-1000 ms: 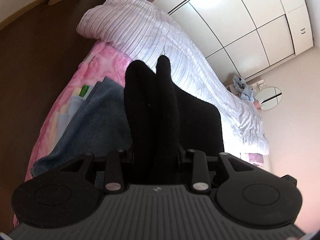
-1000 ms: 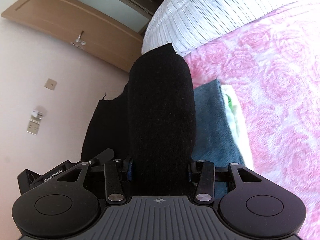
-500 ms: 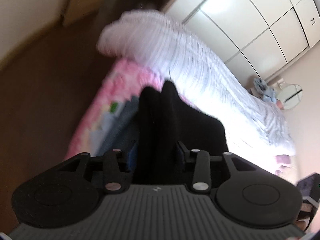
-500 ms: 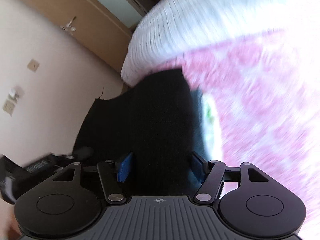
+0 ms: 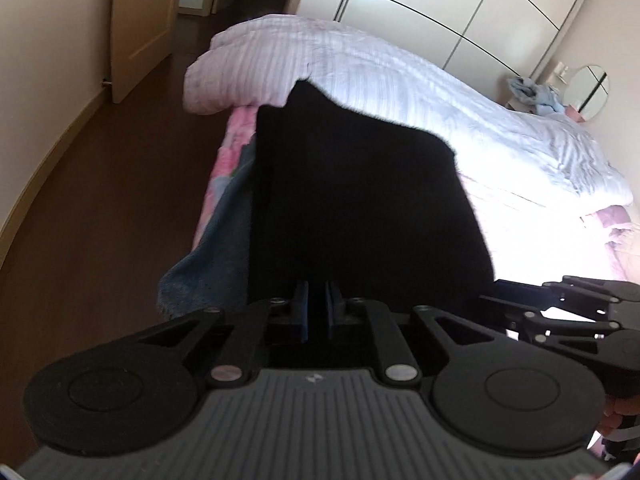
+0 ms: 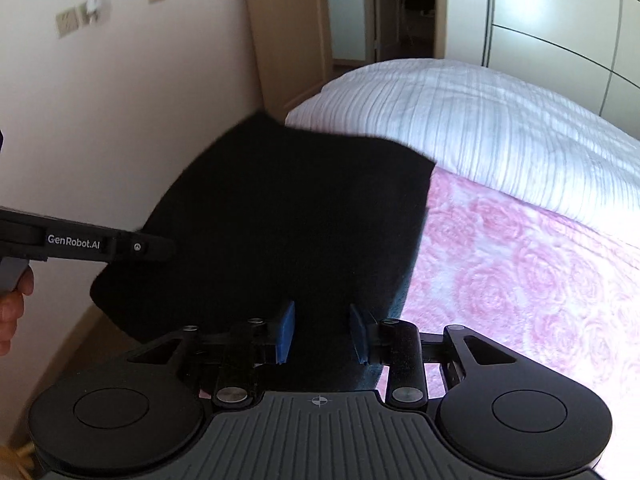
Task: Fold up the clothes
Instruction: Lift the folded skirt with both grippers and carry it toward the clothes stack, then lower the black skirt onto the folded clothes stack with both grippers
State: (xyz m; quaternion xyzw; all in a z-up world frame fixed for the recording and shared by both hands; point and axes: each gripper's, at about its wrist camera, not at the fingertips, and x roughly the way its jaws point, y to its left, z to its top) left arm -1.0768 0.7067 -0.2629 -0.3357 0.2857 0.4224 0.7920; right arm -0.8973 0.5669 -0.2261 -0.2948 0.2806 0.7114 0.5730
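Black knit garment (image 5: 360, 200) stretched between both tools, hanging over near edge of bed, covering most of blue towel-like cloth (image 5: 216, 240) beneath. Left gripper (image 5: 317, 308): blue pads nearly together and closing, thin fold of black fabric pinched between them. Right gripper (image 6: 322, 332): pads set moderately apart and closing, thicker band of same garment filling the gap; firm pressure on it cannot be told. Right gripper's linkage visible at right edge of left wrist view; left tool's body, marked GenRobot.AI, at left edge of right wrist view, fingers of hand (image 6: 12, 312) below it. Pink rose-patterned blanket (image 6: 520, 280) beside garment. White striped duvet (image 6: 480, 128) bunched behind. Brown wood floor (image 5: 100, 200) alongside bed.
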